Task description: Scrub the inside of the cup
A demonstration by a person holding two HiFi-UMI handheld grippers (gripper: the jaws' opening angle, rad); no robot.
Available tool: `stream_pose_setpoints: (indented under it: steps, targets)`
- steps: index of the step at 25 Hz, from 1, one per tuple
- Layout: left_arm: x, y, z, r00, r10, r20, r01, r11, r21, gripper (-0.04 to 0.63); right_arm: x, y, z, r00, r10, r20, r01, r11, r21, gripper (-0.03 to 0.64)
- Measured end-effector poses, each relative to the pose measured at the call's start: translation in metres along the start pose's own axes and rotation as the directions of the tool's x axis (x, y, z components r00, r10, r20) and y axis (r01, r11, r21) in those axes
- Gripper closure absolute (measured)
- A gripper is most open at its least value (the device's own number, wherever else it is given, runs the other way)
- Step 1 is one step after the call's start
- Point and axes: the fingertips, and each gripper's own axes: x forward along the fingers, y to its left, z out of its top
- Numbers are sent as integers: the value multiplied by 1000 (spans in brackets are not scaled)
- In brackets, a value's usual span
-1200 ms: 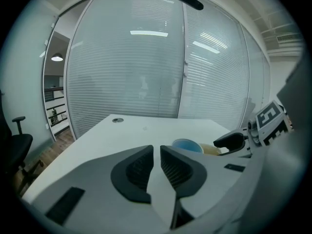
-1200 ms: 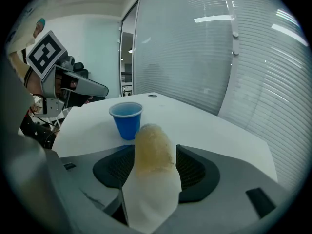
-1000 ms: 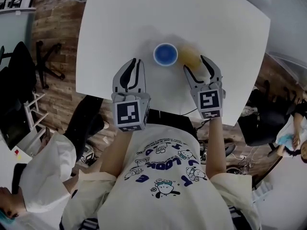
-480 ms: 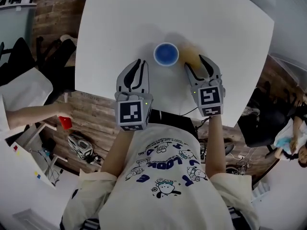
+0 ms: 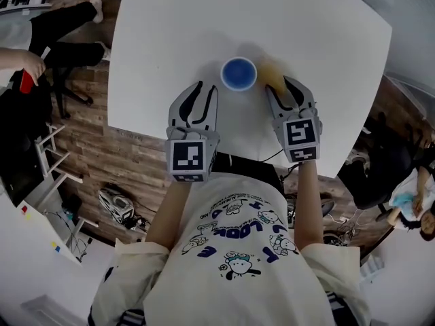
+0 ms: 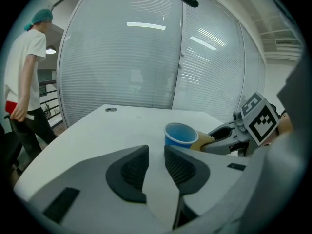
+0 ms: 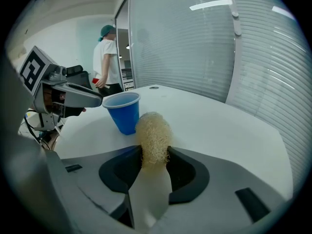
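- right tool (image 7: 155, 152) is clenching the loofah scrubber (image 7: 152, 130), picking it up, jaws just been closing
- left tool (image 6: 155, 152) has just been opening, empty; guessing it's gripping the cup (image 5: 238, 74) next

Right claw (image 7: 155, 155) has been closing and now pinches the scrubber (image 7: 153, 135). Left claw (image 6: 156, 152) opened slightly, nothing between. Person (image 6: 29, 77) walked in.
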Motion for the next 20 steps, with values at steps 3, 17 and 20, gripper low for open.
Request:
stream_pose_setpoints:
  steps: [3,17,20]
  targets:
    - [2,0,-6,1000,-20,-17,20,1000,20,466,1,0,0,1000,0,-1,0,1000,10,462]
    - [23,-25,-21,978,-177,-115,190,975,112,351,-5,-10,10,999,-47,-1,47,998,34,468]
    - [28,-32,-17,971,-207,-119,222,966,130,337,-3,-10,14,998,-59,-2,59,998,29,468]
